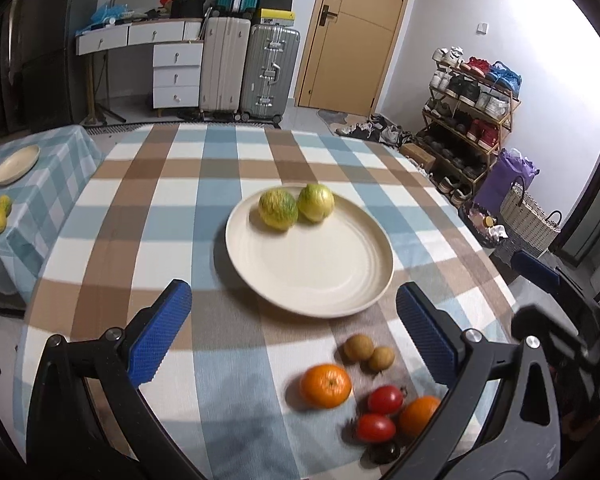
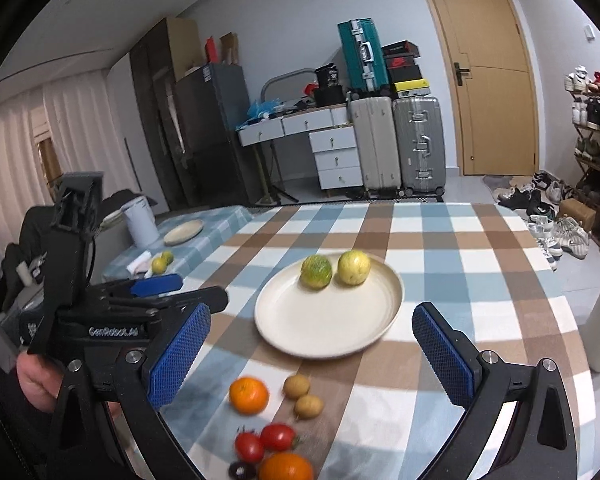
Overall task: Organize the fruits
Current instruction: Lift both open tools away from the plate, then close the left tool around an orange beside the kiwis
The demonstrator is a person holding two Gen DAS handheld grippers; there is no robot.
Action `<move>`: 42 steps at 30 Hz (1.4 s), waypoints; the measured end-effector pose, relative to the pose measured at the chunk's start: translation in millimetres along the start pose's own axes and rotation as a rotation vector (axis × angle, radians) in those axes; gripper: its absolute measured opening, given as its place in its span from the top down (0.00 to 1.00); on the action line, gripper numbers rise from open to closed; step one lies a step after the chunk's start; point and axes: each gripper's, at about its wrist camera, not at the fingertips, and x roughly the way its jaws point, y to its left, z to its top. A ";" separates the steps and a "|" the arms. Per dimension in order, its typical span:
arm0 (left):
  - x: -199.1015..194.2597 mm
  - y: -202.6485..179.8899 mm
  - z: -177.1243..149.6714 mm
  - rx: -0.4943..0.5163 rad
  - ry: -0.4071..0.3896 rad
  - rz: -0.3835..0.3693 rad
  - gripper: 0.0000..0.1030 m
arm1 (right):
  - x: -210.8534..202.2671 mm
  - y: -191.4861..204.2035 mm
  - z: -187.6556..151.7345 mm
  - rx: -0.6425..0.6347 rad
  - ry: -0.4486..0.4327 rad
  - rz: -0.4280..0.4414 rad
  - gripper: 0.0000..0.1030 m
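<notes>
Left claw [image 1: 294, 332]: released, jaws wide, nothing between them.
Left view: two green-yellow fruits [image 1: 296, 209] on far side of cream plate [image 1: 320, 284], mid desk [image 1: 140, 208]; oranges [image 1: 326, 385], tomatoes [image 1: 385, 399] near right.
Right claw [image 2: 312, 354]: released, empty.
Right view: plate centre, loose fruit nearer.

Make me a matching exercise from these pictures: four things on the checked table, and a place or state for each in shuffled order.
Things:
1. two yellow-green fruits
2. two small brown fruits
3. red tomatoes
4. left gripper

Places or states:
A. on the cloth just in front of the plate
B. jaws wide apart, holding nothing
C. side by side at the plate's far edge
D. on the cloth at the near edge, beside an orange

Pairs: 1-C, 2-A, 3-D, 4-B
</notes>
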 end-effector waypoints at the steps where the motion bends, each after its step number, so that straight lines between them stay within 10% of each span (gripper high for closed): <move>1: 1.2 0.9 -3.8 -0.004 0.007 0.000 0.01 | -0.8 2.0 -4.4 -0.004 0.009 0.005 0.00; 28: 66.1 11.4 -58.2 -0.056 0.191 -0.166 0.03 | 6.6 -3.8 -76.2 0.028 0.095 0.051 0.00; 39: 79.7 6.9 -62.8 -0.032 0.241 -0.260 0.63 | 13.8 -4.4 -81.0 0.043 0.126 0.080 0.00; 42: 80.4 7.5 -63.1 -0.031 0.240 -0.275 0.63 | 14.8 -5.5 -81.4 0.047 0.130 0.080 0.00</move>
